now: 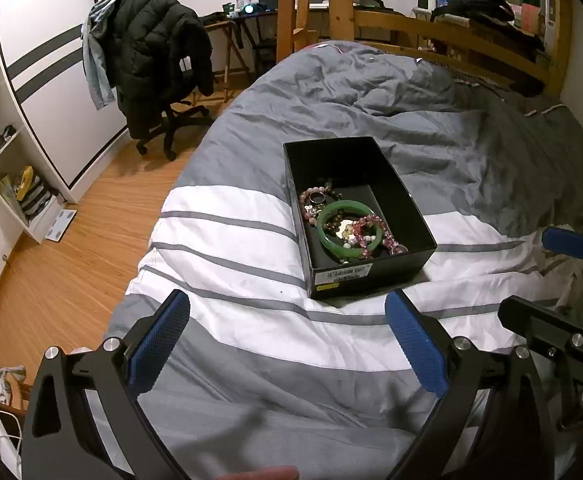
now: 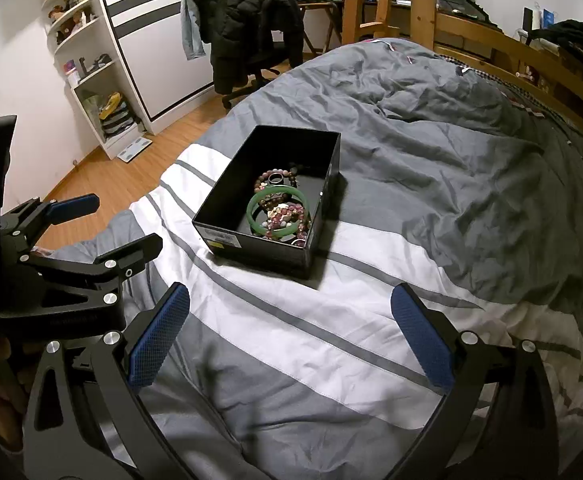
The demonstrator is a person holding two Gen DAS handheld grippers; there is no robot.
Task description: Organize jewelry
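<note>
Both my grippers, left (image 1: 287, 312) and right (image 2: 290, 304), hover spread wide and empty above the striped duvet (image 1: 227, 240); ahead the black box (image 1: 403, 200) holds a green bangle (image 1: 325, 232), pink bead bracelets (image 1: 371, 226) and what may be a dark ring (image 1: 317, 198)

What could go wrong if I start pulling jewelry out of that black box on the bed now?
The beaded bracelets lie draped across the green bangle, so lifting one may drag the others along. The black box sits on a soft, wrinkled duvet and could tip or slide if nudged. Both grippers are open and empty.
</note>
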